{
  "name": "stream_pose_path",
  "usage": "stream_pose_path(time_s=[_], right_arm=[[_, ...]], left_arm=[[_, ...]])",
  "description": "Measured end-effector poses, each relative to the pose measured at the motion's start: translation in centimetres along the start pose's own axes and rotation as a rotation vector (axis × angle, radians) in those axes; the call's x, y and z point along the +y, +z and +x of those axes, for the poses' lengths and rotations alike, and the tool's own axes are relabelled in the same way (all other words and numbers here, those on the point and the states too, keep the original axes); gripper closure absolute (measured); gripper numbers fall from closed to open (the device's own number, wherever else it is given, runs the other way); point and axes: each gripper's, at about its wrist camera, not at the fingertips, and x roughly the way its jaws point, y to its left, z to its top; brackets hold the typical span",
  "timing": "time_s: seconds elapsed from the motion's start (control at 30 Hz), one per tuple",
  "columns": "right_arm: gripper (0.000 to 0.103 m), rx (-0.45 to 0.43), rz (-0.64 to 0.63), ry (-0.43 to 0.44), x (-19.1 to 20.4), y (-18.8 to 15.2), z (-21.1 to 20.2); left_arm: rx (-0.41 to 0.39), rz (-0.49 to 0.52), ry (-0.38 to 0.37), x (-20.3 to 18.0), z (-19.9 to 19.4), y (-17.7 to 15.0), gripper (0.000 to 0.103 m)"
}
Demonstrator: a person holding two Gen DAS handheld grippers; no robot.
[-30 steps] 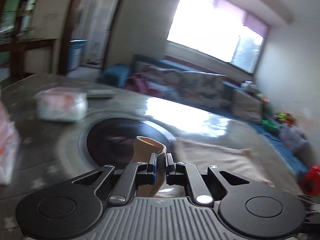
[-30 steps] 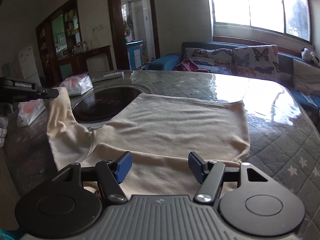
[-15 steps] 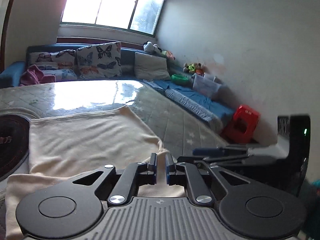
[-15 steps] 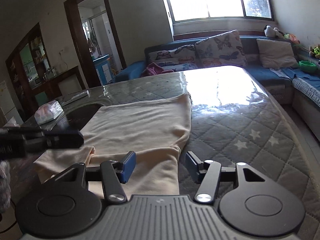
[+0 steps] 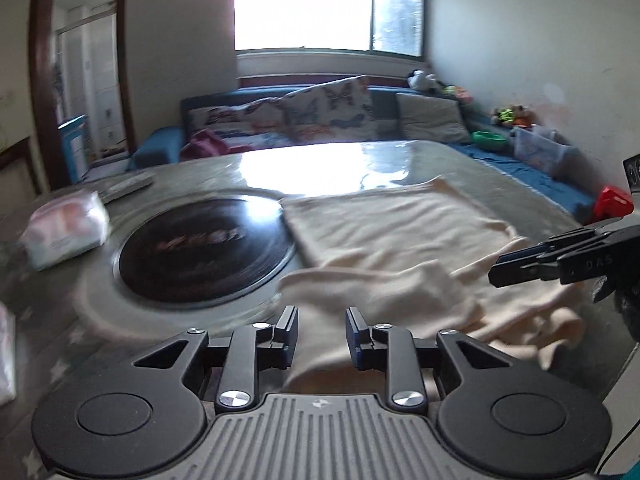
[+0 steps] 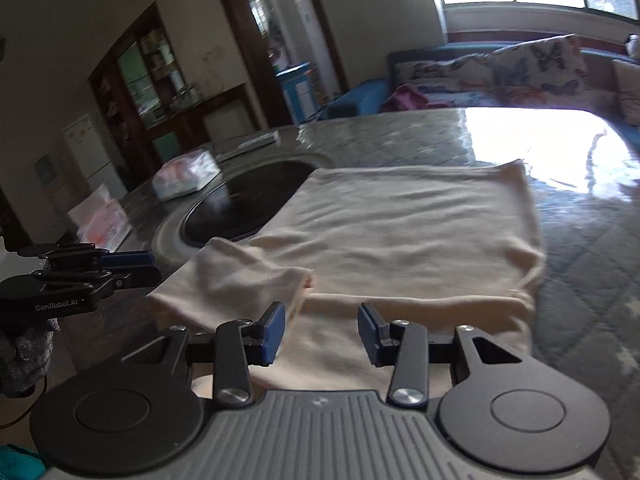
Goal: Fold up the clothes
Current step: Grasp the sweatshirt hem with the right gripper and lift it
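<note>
Cloth (image 6: 400,232), cream and softly wrinkled, lies on the quilted desk (image 6: 580,248); a sleeve folded at seven o'clock. Left gripper (image 5: 322,330) and right gripper (image 6: 322,326) jaws apart, empty.

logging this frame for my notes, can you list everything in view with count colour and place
garment: one, cream, spread on the table, near sleeve folded in
table: one, grey quilted cover, glossy top
round inset: one, black, in the table left of the garment
tissue pack: one, white and pink, far left of table
plastic bag: one, white and orange, table edge
sofa: one, blue, butterfly cushions, under the window
stool: one, red, on the floor at right
left gripper: open, empty
right gripper: open, empty
</note>
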Motion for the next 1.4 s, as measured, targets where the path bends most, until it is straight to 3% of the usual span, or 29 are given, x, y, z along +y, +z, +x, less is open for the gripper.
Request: stream_pose_path(time_s=[0.13, 0.3, 0.37, 0.53, 0.87, 1.13, 1.23, 1.33, 1.4], right_arm=[[0.062, 0.057, -0.003, 0.032, 1.1, 0.4, 2.3], [0.064, 0.092, 0.013, 0.031, 2.0, 0.6, 4.1], [0.071, 0.095, 0.018, 0.029, 2.3, 0.7, 4.4], [0.099, 0.089, 0.014, 0.015, 2.6, 1.0, 4.3], [0.099, -0.052, -0.147, -0.047, 4.9, 4.2, -0.5], [0.099, -0.149, -0.261, -0.093, 6.3, 7.4, -4.0], [0.099, -0.180, -0.289, -0.123, 6.4, 8.0, -5.4], [0.099, -0.196, -0.295, -0.167, 5.9, 7.9, -6.3], [0.099, -0.185, -0.272, -0.201, 4.9, 7.4, -6.6]], left_arm=[[0.015, -0.038, 0.016, 1.0, -0.3, -1.2, 0.062], [0.027, -0.063, 0.003, 1.0, 0.0, -2.1, 0.062], [0.031, -0.073, -0.002, 1.0, 0.1, -2.5, 0.062], [0.041, -0.087, -0.017, 0.8, 0.5, -3.1, 0.058], [0.047, -0.046, -0.026, -2.1, 2.2, -2.4, 0.050], [0.058, 0.003, 0.003, -4.2, 3.2, -2.2, 0.049], [0.054, 0.034, 0.013, -4.4, 3.1, -2.3, 0.051], [0.051, 0.040, 0.019, -4.6, 3.0, -2.4, 0.064], [0.051, 0.046, 0.023, -4.8, 2.8, -2.4, 0.068]])
